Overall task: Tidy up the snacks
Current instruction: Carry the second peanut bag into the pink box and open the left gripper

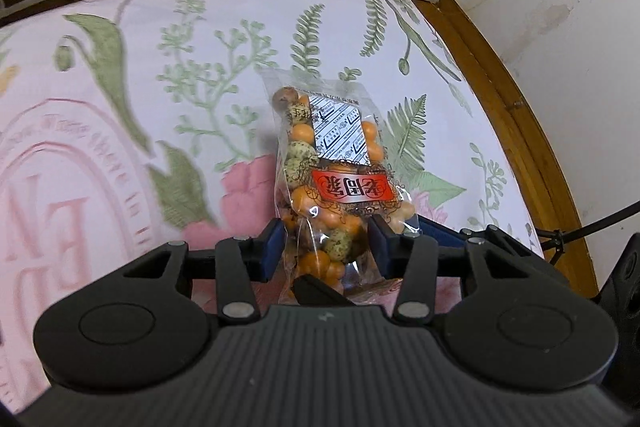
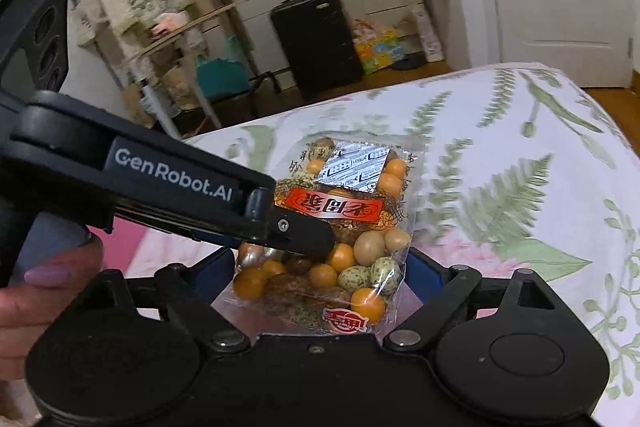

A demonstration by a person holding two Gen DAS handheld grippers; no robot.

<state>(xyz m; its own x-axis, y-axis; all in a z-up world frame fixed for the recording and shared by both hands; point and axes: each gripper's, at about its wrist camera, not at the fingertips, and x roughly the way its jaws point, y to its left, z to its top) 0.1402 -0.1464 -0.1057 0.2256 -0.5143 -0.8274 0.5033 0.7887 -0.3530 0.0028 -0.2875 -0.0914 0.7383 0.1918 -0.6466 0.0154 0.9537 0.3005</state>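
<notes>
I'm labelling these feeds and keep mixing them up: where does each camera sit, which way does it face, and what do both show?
Left wrist: sits on the left gripper, looking down along its blue-padded fingers clamped on the clear plastic bag of orange and speckled nuts.
Right wrist: sits on the right gripper, facing the same bag; a hand shows.
Shared: the bag and the white floral bedspread.

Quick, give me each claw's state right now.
Left claw: shut on the snack bag.
Right claw: open, the snack bag between its fingers.
</notes>
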